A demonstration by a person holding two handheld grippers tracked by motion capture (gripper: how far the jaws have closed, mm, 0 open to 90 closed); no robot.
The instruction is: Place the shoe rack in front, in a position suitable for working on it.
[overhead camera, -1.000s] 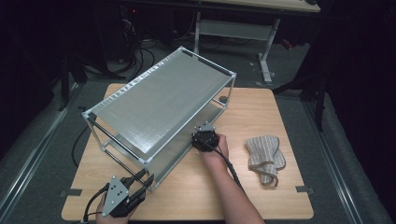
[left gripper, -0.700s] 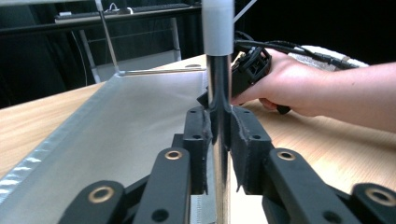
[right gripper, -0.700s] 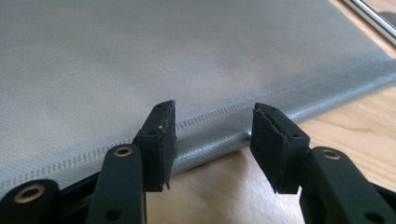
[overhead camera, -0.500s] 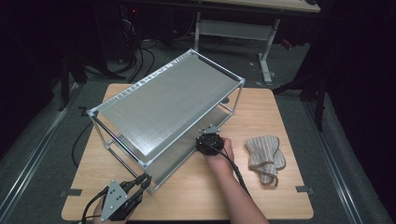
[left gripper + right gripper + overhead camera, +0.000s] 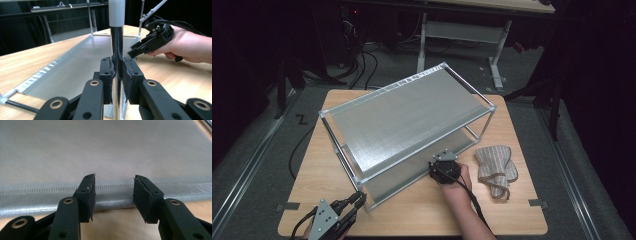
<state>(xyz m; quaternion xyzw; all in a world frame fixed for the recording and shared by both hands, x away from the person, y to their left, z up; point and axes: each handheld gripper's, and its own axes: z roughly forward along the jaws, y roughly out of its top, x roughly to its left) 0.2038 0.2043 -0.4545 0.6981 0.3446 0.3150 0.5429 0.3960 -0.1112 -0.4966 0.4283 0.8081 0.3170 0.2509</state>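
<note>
clamping the near corner post (image 5: 116, 50) of the two-tier rack (image 5: 412, 120), the left gripper (image 5: 117, 72) has its pads pressed on the dark tube, likely to steady the frame on the table (image 5: 312, 170). further right, the right gripper (image 5: 113, 195) faces the hem of the lower fabric shelf (image 5: 105, 152), jaws about half apart and just been narrowing, nothing between them yet, the seam edge just beyond its tips. well right of it a folded cloth (image 5: 496, 167) lies apart, untouched.
</note>
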